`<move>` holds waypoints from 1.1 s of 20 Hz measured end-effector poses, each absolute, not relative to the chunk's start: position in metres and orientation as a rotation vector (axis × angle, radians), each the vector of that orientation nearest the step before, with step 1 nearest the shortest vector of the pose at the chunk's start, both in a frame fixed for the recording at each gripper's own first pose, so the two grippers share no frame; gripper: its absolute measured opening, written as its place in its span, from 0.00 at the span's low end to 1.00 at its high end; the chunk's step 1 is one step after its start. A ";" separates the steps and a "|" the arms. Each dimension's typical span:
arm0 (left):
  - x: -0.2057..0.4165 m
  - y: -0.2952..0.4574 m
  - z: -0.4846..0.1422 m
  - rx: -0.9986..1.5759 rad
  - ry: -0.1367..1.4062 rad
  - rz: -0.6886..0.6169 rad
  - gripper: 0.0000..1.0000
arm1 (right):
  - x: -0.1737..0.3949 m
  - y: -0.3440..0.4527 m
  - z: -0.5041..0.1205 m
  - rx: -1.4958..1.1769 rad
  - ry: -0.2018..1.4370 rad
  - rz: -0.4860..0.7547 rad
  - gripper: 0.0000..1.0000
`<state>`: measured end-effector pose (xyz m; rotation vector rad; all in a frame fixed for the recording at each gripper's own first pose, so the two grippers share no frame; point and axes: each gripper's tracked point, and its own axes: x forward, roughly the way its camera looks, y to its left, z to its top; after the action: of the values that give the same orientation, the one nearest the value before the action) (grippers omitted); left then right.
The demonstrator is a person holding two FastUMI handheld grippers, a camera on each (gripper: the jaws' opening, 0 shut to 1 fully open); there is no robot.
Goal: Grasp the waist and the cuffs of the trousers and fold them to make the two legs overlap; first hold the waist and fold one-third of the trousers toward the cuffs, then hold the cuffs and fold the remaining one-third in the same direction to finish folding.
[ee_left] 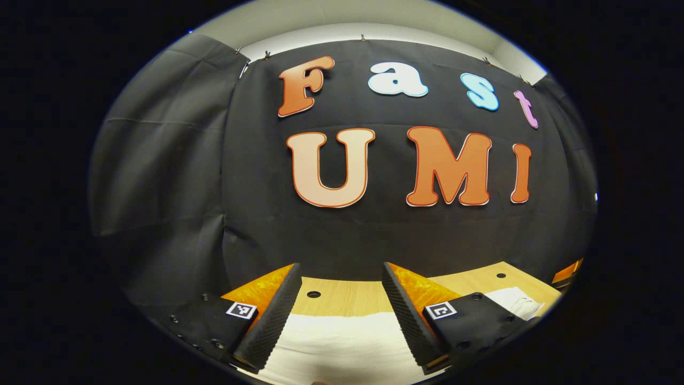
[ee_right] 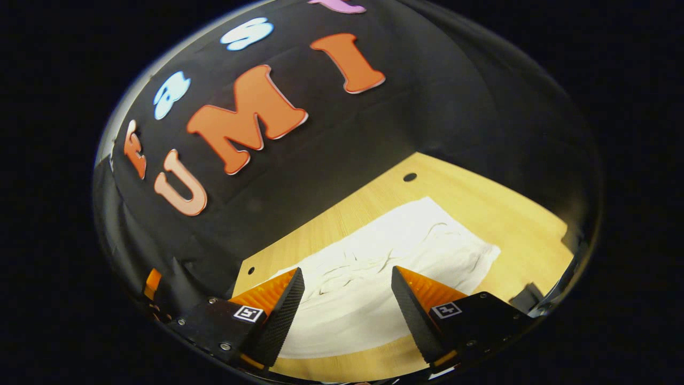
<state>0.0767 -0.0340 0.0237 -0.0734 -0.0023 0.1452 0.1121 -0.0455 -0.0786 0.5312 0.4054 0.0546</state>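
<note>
The left gripper is spread wide with nothing between its fingers, held above the near edge of the white trousers, which lie flat on the wooden table. Each finger mount carries a small square black-and-white marker, a coded pattern rather than readable writing. The right gripper is likewise spread and empty, tilted over the trousers; there the cloth shows wrinkles and a straight far edge, lying close to the table's back edge by the black cloth wall. No brand or label is legible on the trousers.
</note>
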 end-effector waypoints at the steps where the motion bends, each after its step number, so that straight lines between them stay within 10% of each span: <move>1: 0.078 -0.034 0.023 -0.067 0.000 0.140 0.99 | 0.111 -0.048 -0.090 0.596 0.438 0.046 0.98; 22: 0.093 0.015 -0.009 -0.060 0.085 0.233 0.99 | 0.099 -0.106 -0.253 1.034 0.788 -0.318 0.98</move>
<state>0.0925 0.0153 -0.0095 -0.0595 0.0849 0.2327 0.0986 -0.1059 -0.2534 1.0340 0.7881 -0.3175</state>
